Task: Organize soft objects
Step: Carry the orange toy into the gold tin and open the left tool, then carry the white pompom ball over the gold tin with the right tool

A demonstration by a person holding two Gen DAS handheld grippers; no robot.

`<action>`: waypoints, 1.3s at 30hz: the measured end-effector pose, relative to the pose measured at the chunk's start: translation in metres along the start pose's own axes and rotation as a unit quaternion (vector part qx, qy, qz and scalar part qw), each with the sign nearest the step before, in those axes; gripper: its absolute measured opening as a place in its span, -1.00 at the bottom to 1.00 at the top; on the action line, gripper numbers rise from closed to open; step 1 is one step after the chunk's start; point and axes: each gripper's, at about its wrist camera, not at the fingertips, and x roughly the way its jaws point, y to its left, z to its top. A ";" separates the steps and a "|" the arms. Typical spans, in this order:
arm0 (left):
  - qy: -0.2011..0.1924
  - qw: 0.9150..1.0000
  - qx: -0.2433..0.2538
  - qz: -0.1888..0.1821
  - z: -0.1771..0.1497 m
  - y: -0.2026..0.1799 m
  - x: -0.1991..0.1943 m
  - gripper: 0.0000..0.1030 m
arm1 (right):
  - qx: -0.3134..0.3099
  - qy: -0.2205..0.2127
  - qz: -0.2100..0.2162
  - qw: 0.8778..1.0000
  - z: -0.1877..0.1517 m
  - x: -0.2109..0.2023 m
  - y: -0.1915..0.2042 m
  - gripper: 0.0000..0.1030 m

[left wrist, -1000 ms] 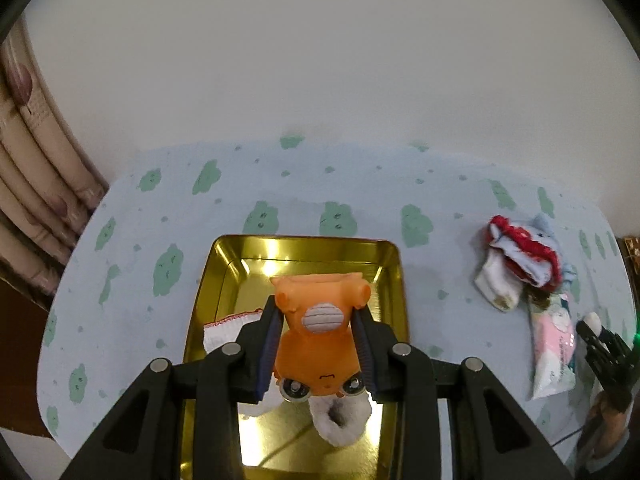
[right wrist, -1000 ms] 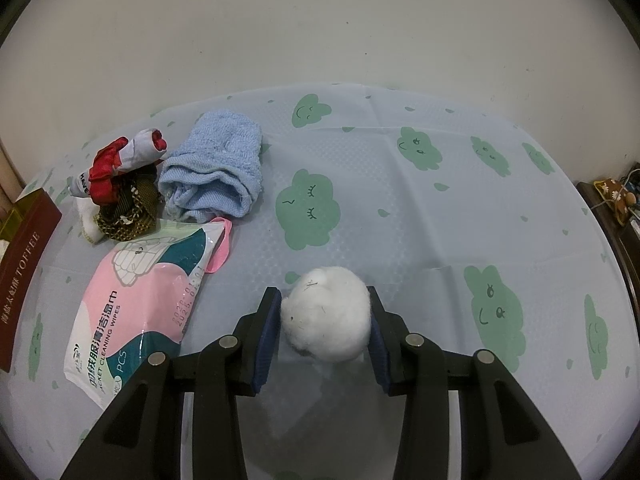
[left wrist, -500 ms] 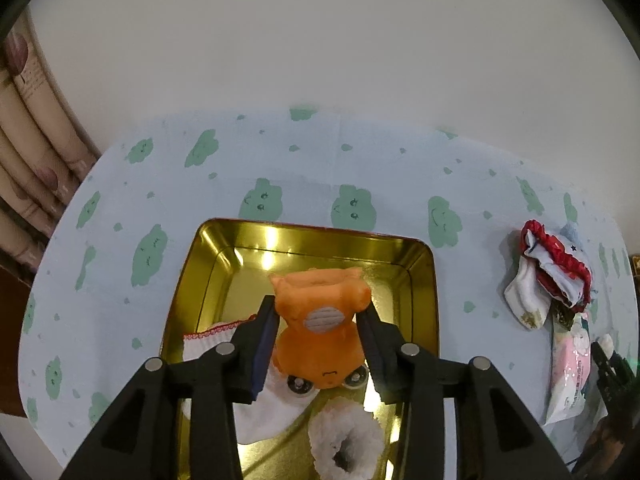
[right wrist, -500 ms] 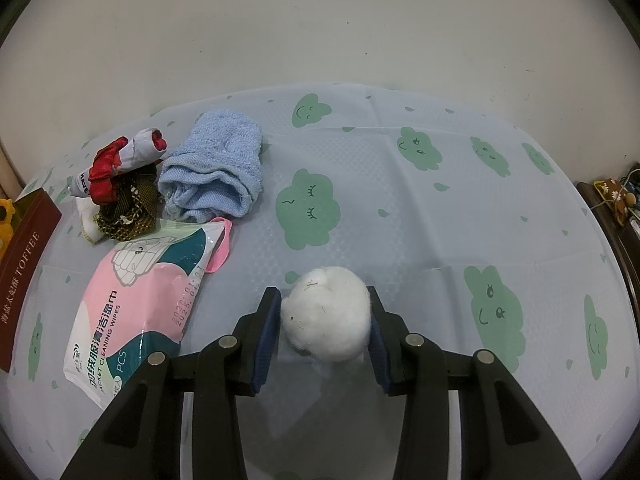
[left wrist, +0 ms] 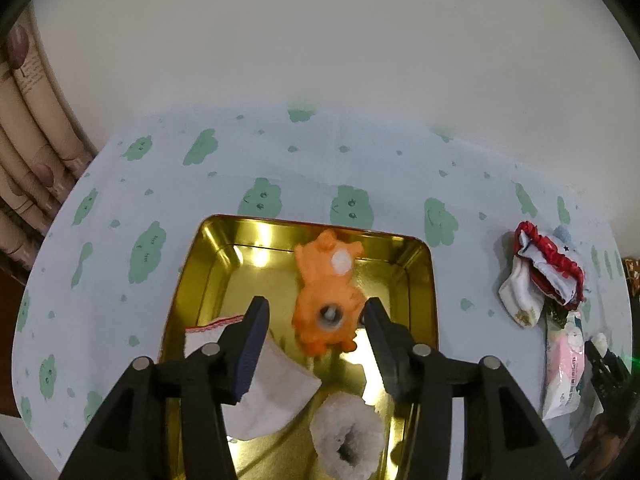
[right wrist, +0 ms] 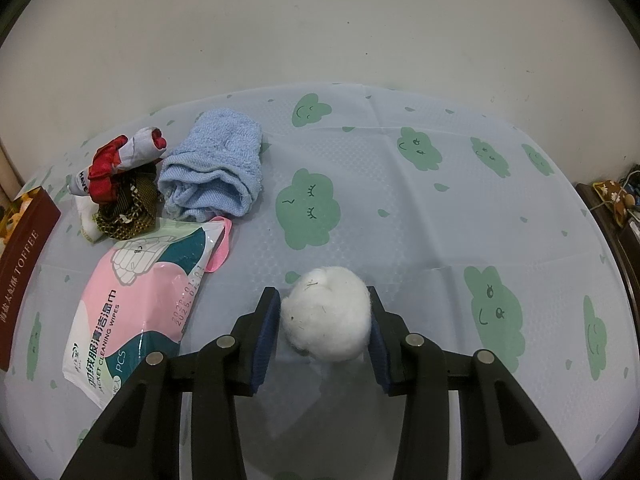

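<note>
We see the left tool point(left wrist: 316, 322) with its jaws just opened wide, and the orange plush toy point(left wrist: 326, 300) (blurred) lies free between them in the golden tray point(left wrist: 420, 280). A white sock point(left wrist: 276, 392) and a fluffy white ring point(left wrist: 348, 436) also lie inside.

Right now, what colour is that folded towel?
Light blue towel, seen best in the right wrist view.

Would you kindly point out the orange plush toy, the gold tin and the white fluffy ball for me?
orange plush toy point(left wrist: 326, 300): left wrist view, on its body.
gold tin point(left wrist: 424, 280): left wrist view, on its right wall.
white fluffy ball point(right wrist: 326, 314): right wrist view, on its middle.
</note>
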 end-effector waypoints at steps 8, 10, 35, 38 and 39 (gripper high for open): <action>-0.052 0.998 0.010 0.036 -0.023 0.011 -0.044 -0.02 | -0.005 0.001 0.005 1.000 0.000 0.000 -0.001 -0.13; -0.065 0.997 0.016 0.047 -0.033 0.017 -0.054 -0.02 | -0.005 0.001 0.005 1.000 0.000 0.000 -0.003 -0.13; -0.112 0.988 -0.028 0.103 -0.088 0.094 -0.071 -0.02 | -0.010 -0.021 -0.028 0.999 -0.012 -0.035 0.001 -0.55; -0.115 0.987 -0.039 0.105 -0.090 0.101 -0.071 -0.02 | -0.017 -0.028 -0.021 0.999 -0.010 -0.047 0.012 -0.55; -0.114 0.987 -0.043 0.105 -0.091 0.104 -0.071 -0.02 | -0.021 -0.030 -0.017 0.999 -0.008 -0.051 0.017 -0.55</action>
